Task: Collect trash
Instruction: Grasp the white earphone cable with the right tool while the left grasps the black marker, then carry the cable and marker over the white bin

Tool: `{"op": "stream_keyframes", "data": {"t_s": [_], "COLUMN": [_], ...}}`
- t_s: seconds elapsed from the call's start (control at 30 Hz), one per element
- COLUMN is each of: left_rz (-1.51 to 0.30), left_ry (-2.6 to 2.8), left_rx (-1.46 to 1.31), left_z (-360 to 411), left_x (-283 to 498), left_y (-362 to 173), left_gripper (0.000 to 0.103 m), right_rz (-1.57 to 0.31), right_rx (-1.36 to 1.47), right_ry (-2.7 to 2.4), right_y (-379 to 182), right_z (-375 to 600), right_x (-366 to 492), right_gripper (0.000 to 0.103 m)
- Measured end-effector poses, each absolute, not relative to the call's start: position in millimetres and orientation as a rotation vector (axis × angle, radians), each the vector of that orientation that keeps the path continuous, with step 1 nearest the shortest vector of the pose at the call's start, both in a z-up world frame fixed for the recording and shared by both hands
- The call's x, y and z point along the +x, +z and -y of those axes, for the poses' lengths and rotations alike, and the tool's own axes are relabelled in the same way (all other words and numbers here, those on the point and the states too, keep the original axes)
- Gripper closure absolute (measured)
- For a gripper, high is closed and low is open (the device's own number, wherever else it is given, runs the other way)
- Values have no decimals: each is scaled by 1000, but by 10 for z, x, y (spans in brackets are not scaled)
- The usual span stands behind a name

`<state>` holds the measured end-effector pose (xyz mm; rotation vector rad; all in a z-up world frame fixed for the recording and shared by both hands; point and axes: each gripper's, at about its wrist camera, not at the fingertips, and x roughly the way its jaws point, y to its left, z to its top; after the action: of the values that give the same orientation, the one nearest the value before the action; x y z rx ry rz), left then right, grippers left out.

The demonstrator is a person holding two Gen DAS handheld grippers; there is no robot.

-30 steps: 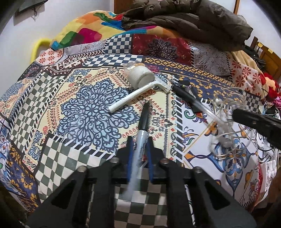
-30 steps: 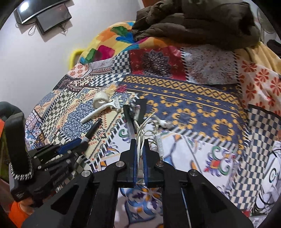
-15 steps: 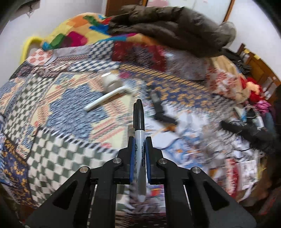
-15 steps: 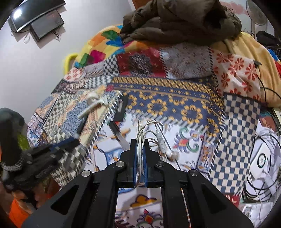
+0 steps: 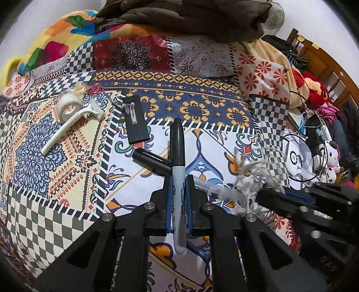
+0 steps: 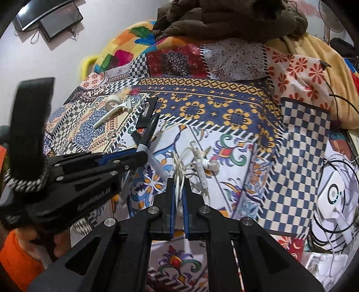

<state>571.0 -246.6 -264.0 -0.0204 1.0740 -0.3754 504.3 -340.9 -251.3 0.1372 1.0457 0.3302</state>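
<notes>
Between my left claw's [image 5: 178, 197] pads sits a black-capped marker [image 5: 178, 157]; my right claw [image 6: 178, 193] pinches tangled white earphones [image 6: 197, 166]; upper left, a razor [image 5: 67, 128] lies on the bed [image 5: 202, 105].

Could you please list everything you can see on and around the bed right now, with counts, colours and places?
marker: 1, grey with black cap, clamped in the left gripper
earphones: 1 tangled set, white, clamped in the right gripper
razor: 1, white, on the bedspread, far left
tape roll: 1, white, beside the razor head
black card: 1, with a small clip on it, mid-bed
black pen: 1, lying behind the marker
bedspread: 1, multicoloured patchwork
jacket: 1, brown, heaped at the far end
plush toy: 1, red, right edge
sleeve: 1, orange, lower left
left gripper: black, jaws shut
right gripper: black, jaws shut
</notes>
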Motion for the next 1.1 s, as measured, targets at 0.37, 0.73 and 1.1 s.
{"op": "stream_keyframes", "data": {"t_s": [0.37,0.73,1.1], "left_rz": [-1101,-999,-879], "left_ry": [-327,-307,-198], "left_rx": [-2,-34,-88], "left_z": [2503,2193,1332], "left_x": [5712,5213,4251], "left_y": [-2630,-1900,-1107], "left_gripper": [93,93,93], "right_rz": [-1028,-941,-842], "right_rx": [167,132,86], "right_ry": [262,291,413], "right_y": [-2333,-1728,-1094], "right_z": [3754,3603,2901], "right_x": [4784,4549,4108], "right_gripper": [98,98,98]}}
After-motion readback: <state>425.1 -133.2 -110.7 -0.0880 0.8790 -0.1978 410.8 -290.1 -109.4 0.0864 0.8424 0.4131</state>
